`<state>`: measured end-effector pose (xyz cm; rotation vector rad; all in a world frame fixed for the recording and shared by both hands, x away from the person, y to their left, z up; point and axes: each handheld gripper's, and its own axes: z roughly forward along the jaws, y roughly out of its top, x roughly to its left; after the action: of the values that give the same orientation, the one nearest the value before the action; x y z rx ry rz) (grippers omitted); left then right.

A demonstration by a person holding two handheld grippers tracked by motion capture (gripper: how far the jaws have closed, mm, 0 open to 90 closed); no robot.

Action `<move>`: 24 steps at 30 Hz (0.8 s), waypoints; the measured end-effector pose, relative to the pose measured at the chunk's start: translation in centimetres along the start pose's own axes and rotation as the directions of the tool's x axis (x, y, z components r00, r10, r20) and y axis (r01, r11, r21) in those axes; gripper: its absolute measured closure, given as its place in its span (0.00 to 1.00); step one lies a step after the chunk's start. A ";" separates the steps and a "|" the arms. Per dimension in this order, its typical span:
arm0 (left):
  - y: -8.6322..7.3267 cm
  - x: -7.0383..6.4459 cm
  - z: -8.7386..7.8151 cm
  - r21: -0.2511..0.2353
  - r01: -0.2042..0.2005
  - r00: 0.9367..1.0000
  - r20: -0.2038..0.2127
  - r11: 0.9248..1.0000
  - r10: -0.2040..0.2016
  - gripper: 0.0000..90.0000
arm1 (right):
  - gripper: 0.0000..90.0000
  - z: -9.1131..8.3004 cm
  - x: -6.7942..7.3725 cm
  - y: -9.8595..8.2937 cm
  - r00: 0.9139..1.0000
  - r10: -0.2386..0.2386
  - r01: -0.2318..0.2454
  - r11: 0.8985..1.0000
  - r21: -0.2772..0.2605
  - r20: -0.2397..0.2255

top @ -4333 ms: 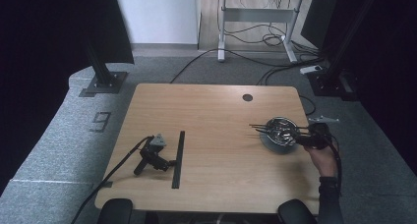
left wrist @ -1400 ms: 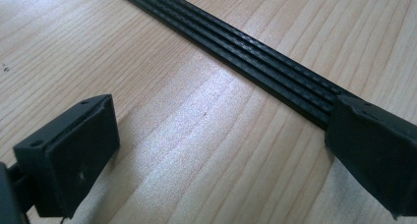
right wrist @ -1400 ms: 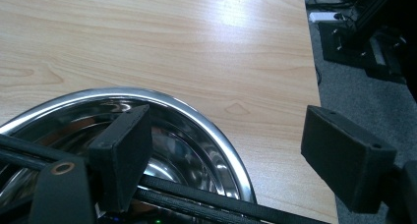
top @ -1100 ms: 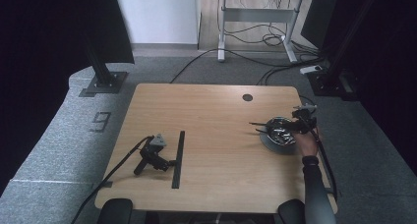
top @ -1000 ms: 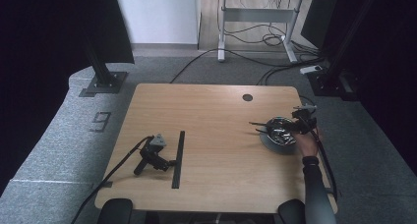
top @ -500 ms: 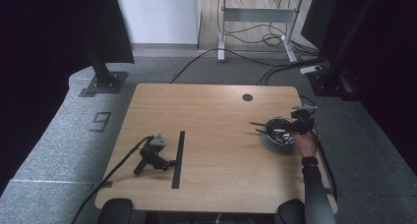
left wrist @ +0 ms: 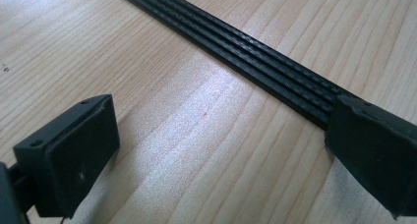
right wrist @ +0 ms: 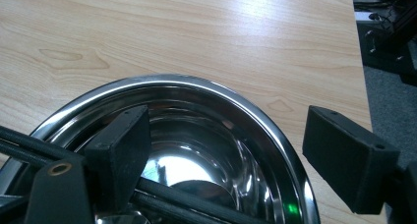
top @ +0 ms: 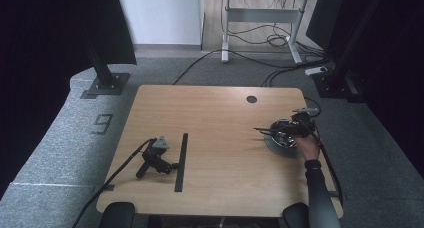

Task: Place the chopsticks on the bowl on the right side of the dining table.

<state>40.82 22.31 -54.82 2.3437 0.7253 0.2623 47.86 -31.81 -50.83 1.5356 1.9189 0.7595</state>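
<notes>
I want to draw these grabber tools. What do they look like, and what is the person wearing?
Both are black. The left gripper has two blocky, flat-faced jaws, a grey three-cornered plate on top and a black cable trailing off the table. The right gripper has the same square black jaws with small screw holes. The person's arm wears a dark sleeve.

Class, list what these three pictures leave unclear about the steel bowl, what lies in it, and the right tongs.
- Steel bowl: its near half is cut off by the bottom edge of the right gripper view.
- Black rods in the bowl: their ends are hidden behind the right tongs.
- High view: the bowl's contents are too small to identify, and the hand covers its right rim.
</notes>
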 end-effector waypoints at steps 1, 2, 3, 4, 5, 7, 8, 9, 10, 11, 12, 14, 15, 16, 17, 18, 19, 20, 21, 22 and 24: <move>0.0 0.0 0.0 0.000 0.000 1.000 0.000 1.000 0.000 0.00 | 0.20 -0.1 -0.1 0.0 1.000 0.001 -0.001 1.000 0.002 0.000; 0.0 0.0 0.0 0.000 0.000 1.000 0.000 1.000 0.000 0.00 | 0.20 -0.3 -0.2 0.0 1.000 0.001 -0.001 1.000 -0.001 -0.002; 0.0 0.0 0.0 0.000 0.000 1.000 0.000 1.000 0.000 0.00 | 0.19 -0.5 -0.3 0.0 1.000 0.002 -0.002 1.000 -0.006 -0.003; 0.0 0.0 0.0 0.000 0.000 1.000 0.000 1.000 0.000 0.00 | 0.18 -0.8 -0.4 0.0 1.000 0.001 -0.001 1.000 0.000 -0.008; 0.0 0.0 0.0 0.000 0.000 1.000 0.000 1.000 0.000 0.00 | 0.17 -1.1 -0.6 0.0 1.000 -0.002 0.002 1.000 0.001 -0.009; 0.0 0.0 0.0 0.000 0.000 1.000 0.000 1.000 0.000 0.00 | 0.16 -1.7 -0.8 -0.3 1.000 -0.002 0.001 1.000 -0.008 -0.014; 0.0 0.0 0.0 0.000 0.000 1.000 0.000 1.000 0.000 0.00 | 0.15 -2.1 -0.9 -0.4 1.000 0.003 -0.003 1.000 -0.014 -0.019; 0.0 0.0 0.0 0.000 0.000 1.000 0.000 1.000 0.000 0.00 | 0.15 -2.3 -1.0 -0.6 1.000 0.008 -0.009 1.000 -0.018 -0.027; 0.0 0.0 0.0 0.000 0.000 1.000 0.000 1.000 0.000 0.00 | 0.14 -2.6 -1.1 -0.8 0.999 0.010 -0.011 1.000 -0.022 -0.031; 0.0 0.0 0.0 0.000 0.000 1.000 0.000 1.000 0.000 0.00 | 0.14 -2.8 -1.2 -1.1 1.000 0.010 -0.011 1.000 -0.026 -0.029; 0.0 0.0 0.0 0.000 0.000 1.000 0.000 1.000 0.000 0.00 | 0.14 -3.1 -1.2 -1.4 1.000 0.003 -0.003 0.999 -0.032 -0.016; 0.0 0.0 0.0 0.000 0.000 1.000 0.000 1.000 0.000 0.00 | 0.13 -3.5 -1.3 -1.8 1.000 -0.007 0.007 0.999 -0.041 -0.004; 0.0 0.0 0.0 0.000 0.000 1.000 0.000 1.000 0.000 0.00 | 0.11 -3.7 -1.3 -2.1 1.000 -0.007 0.007 0.999 -0.045 -0.002; 0.0 0.0 0.0 0.000 0.001 1.000 0.000 1.000 -0.001 0.00 | 0.08 -3.9 -1.3 -2.4 1.000 -0.007 0.007 0.999 -0.049 0.000; 0.0 0.0 0.0 0.000 0.000 1.000 0.000 1.000 0.000 0.00 | 0.06 -4.1 -1.4 -2.6 1.000 -0.010 0.010 0.998 -0.057 0.003; 0.0 0.0 0.0 0.000 0.000 1.000 0.000 1.000 0.000 0.00 | 0.04 -4.3 -1.4 -2.9 1.000 -0.007 0.007 0.998 -0.064 0.005; 0.0 0.0 0.0 0.000 0.000 1.000 0.000 1.000 0.000 0.00 | 0.01 -4.4 -1.5 -3.2 1.000 -0.004 0.005 0.997 -0.072 0.012; 0.0 0.0 0.0 0.000 0.000 1.000 0.000 1.000 0.000 0.00 | 0.00 -4.5 -1.6 -3.5 1.000 -0.001 0.003 0.998 -0.070 0.023; 0.0 0.0 0.0 0.000 0.000 1.000 0.000 1.000 0.000 0.00 | 0.00 -4.5 -1.6 -3.8 0.999 0.001 0.002 0.997 -0.073 0.039; 0.0 0.0 0.0 0.000 0.000 1.000 0.000 1.000 0.000 0.00 | 0.00 -4.6 -1.8 -4.0 0.998 0.011 -0.006 0.996 -0.085 0.055; 0.0 0.0 0.0 0.000 0.000 1.000 0.000 1.000 0.000 0.00 | 0.00 -4.7 -2.1 -4.5 0.997 0.019 -0.012 0.995 -0.101 0.071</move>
<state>40.81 22.30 -54.82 2.3434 0.7256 0.2622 41.81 -35.05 -50.77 1.4981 1.7914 0.7847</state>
